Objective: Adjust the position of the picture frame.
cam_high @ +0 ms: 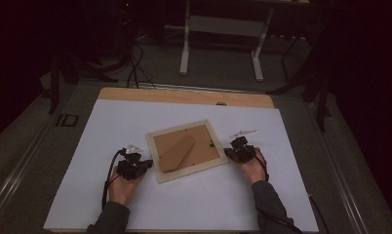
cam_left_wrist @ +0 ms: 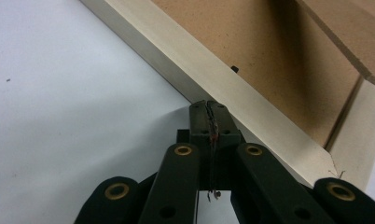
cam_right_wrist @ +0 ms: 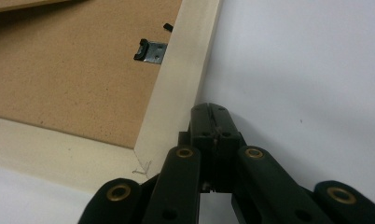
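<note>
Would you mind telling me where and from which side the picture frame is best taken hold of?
Probably by its pale wooden border: the picture frame lies flat, back side up, so each outer edge is exposed. Come in level from left and right, where the shut left tongs and right tongs wait.

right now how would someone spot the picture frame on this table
On the white table top, look to the middle, between the left gripper and the right gripper. The picture frame lies there face down and askew: pale wood border, brown backing board with a folded stand.
</note>
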Available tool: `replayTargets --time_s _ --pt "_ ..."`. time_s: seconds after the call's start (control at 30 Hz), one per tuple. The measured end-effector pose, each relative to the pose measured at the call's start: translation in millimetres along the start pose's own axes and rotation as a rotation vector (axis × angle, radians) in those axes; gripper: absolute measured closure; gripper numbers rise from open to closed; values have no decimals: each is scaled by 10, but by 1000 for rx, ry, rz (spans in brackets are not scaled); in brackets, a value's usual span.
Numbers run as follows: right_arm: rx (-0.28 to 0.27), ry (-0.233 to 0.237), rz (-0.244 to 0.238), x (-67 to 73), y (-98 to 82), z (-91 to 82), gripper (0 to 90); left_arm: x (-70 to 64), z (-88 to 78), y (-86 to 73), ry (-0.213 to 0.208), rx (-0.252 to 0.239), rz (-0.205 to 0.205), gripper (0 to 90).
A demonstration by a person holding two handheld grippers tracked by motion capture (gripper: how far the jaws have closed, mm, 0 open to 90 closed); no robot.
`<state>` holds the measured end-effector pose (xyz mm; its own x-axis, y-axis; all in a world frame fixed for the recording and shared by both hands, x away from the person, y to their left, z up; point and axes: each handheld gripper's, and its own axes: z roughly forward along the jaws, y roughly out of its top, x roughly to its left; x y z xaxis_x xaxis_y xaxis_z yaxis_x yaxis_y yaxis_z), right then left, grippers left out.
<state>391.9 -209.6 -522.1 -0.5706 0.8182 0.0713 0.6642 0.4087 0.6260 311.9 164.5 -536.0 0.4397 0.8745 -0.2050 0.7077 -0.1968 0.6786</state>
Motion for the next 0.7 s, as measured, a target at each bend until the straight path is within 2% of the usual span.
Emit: replayTargets --time_s 0.17,0.33,0.6,0.7 --pt "-2 -1 4 10 -79 -59 898 4 30 22 -6 -6 -16 900" --pt "-12 1 23 21 -135 -93 898 -2 42 40 -1 -1 -7 900" --pt "-47 2 42 49 -259 -151 899 27 73 53 -23 -15 -21 900" --pt "-71 8 67 52 -310 -163 899 40 80 56 -28 -16 -18 900"
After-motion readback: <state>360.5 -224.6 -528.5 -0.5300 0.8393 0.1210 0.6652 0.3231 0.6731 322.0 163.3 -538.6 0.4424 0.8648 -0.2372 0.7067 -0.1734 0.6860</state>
